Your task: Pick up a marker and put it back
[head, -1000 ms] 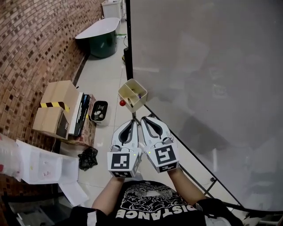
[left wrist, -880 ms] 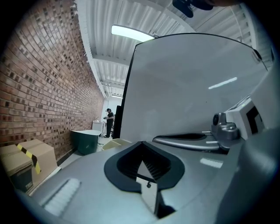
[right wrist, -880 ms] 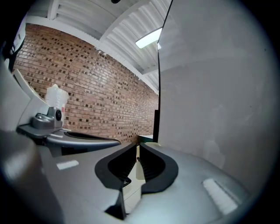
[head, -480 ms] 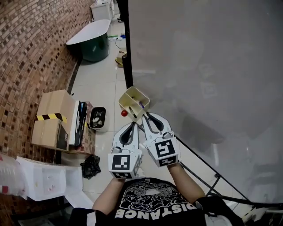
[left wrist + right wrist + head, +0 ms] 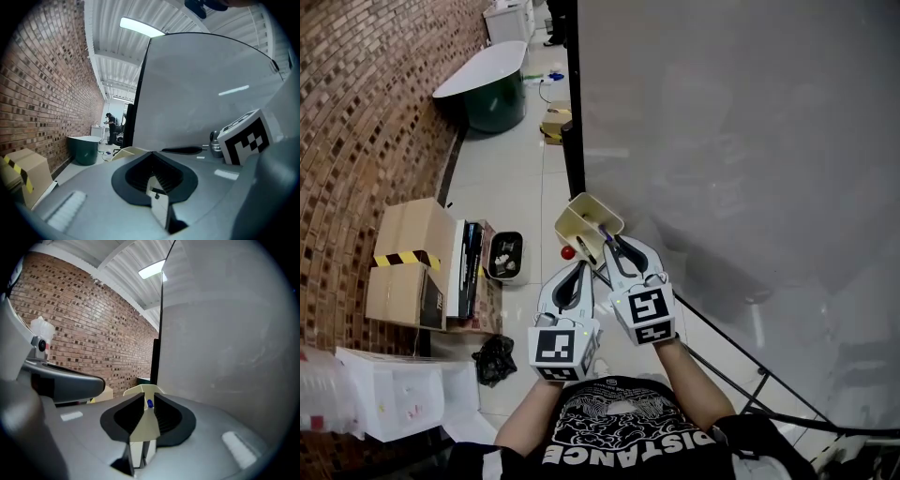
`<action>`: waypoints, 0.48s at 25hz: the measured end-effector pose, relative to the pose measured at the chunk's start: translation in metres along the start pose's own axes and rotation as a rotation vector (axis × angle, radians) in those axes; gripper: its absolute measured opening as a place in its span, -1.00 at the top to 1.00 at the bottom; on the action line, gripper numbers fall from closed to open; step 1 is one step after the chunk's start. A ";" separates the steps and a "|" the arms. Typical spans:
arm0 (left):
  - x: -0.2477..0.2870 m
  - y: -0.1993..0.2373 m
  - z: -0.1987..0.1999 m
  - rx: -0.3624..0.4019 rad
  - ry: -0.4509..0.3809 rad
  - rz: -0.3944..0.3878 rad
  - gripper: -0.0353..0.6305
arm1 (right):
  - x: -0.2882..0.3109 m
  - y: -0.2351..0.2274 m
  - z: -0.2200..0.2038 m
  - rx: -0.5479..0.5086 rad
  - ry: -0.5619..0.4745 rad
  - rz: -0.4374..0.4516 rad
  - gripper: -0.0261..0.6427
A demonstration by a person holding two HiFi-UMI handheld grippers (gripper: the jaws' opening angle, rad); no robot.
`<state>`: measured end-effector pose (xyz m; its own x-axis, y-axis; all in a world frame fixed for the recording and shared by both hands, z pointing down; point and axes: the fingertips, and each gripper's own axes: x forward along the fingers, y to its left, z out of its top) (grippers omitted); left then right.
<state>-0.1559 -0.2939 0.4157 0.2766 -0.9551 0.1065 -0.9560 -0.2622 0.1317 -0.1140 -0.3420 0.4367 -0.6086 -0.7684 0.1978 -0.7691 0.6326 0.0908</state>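
Note:
A cream holder box (image 5: 577, 218) hangs at the whiteboard's lower left corner, with a blue-capped marker (image 5: 605, 232) standing in it. My right gripper (image 5: 613, 243) reaches to the box's near rim, its tips just short of the marker. In the right gripper view the jaws stand a narrow gap apart, and the blue marker cap (image 5: 149, 403) and the cream box (image 5: 142, 428) show through that gap; nothing is held. My left gripper (image 5: 579, 265) hangs lower and to the left, shut and empty, its tips (image 5: 151, 155) meeting.
The whiteboard (image 5: 741, 169) fills the right side, with its black stand leg (image 5: 727, 352) running along the floor. A red ball (image 5: 568, 252) sits beside the box. Cardboard boxes (image 5: 403, 267), a black bin (image 5: 504, 255) and a green tub (image 5: 492, 89) line the brick wall.
My right gripper has moved forward up to the holder box and the marker. The left gripper has stayed about where it was.

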 end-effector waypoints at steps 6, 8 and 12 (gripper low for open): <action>0.003 0.013 0.000 -0.003 0.007 0.004 0.88 | 0.013 -0.002 -0.003 -0.004 0.023 -0.025 0.81; 0.003 0.016 -0.001 -0.003 0.009 0.003 0.88 | 0.013 -0.003 -0.002 -0.012 0.024 -0.041 0.82; 0.008 0.018 -0.002 0.000 0.013 0.001 0.88 | 0.017 -0.004 -0.001 -0.021 0.020 -0.051 0.83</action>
<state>-0.1712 -0.3060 0.4207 0.2768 -0.9534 0.1198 -0.9563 -0.2611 0.1317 -0.1209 -0.3571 0.4405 -0.5645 -0.7978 0.2118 -0.7948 0.5946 0.1216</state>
